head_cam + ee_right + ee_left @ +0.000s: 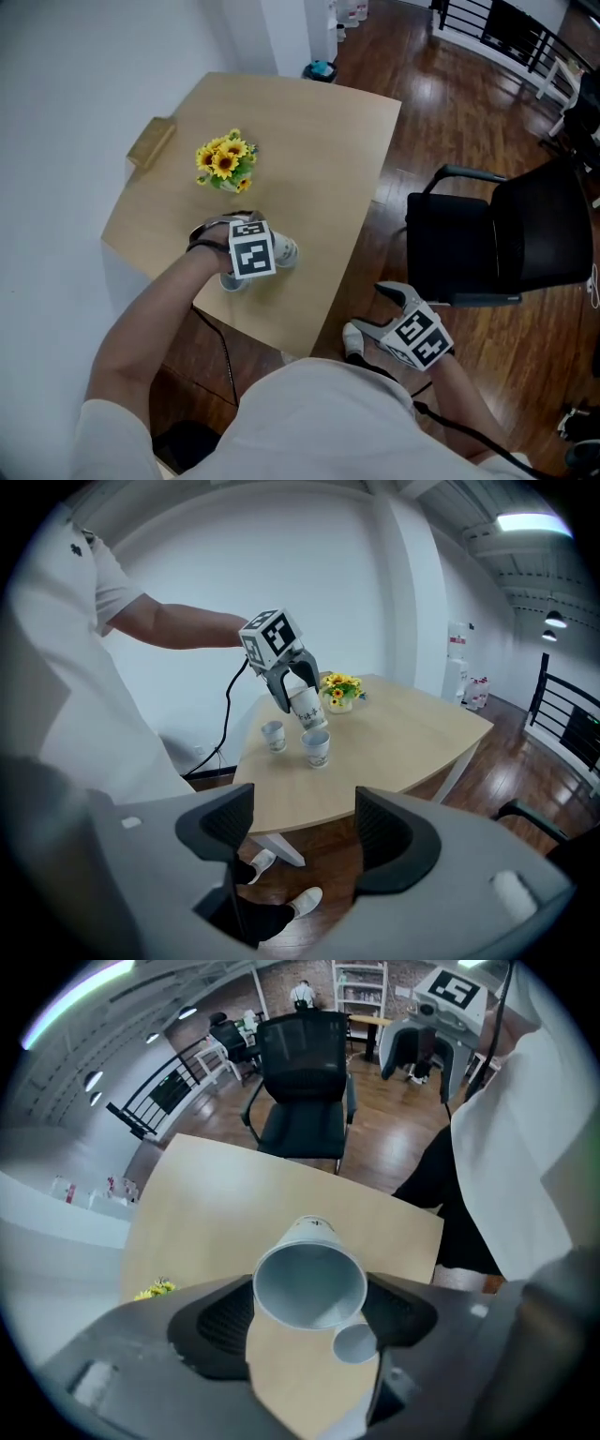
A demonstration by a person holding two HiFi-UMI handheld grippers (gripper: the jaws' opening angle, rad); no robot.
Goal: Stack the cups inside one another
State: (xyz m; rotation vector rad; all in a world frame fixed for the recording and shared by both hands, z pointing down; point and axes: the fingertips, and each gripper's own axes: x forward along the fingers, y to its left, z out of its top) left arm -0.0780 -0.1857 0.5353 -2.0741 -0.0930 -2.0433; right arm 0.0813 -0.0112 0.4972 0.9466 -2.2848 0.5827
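In the left gripper view a white paper cup [309, 1283] is held tilted, its mouth toward the camera, with my left gripper [309, 1316] shut on its sides. The right gripper view shows that held cup [307, 708] hanging just above a second cup [316, 747] standing on the table, with a third cup [273, 735] standing to its left. One standing cup [356, 1342] shows below the held one. In the head view the left gripper [279, 251] is over the table's near part. My right gripper [372, 311] is off the table's edge, open and empty.
A pot of sunflowers [225, 161] stands mid-table and a wooden block [151, 142] lies at the left edge of the light wooden table [319, 131]. A black office chair [506, 234] stands to the right on the wood floor. A black cable [223, 352] hangs below the table.
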